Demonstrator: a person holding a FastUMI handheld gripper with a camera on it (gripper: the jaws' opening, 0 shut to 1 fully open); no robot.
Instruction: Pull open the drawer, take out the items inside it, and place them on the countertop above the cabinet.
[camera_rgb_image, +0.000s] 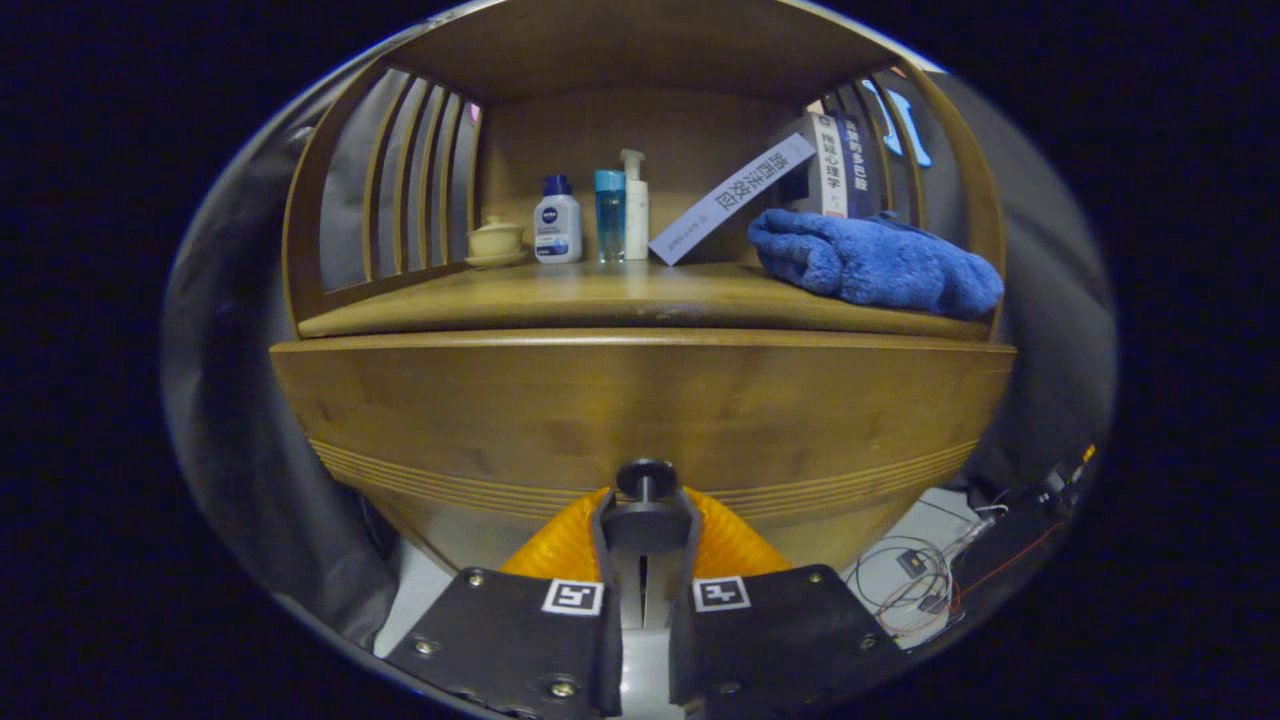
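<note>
The wooden cabinet's drawer front (640, 410) stands right ahead of me, with a dark round knob (646, 477) low at its middle. My gripper (645, 525) is shut on the knob, both fingers pressed together on its stem just below the round head. I cannot see inside the drawer, and I cannot tell how far it stands out from the cabinet. Above the drawer lies the wooden countertop (600, 290), under a shelf roof with slatted sides.
On the countertop a folded blue towel (875, 262) lies at the right, with books (835, 165) and a leaning long box (730, 200) behind it. Three bottles (590, 218) and a lidded cup (496, 240) stand at the back left. Cables (920, 585) lie on the floor at the right.
</note>
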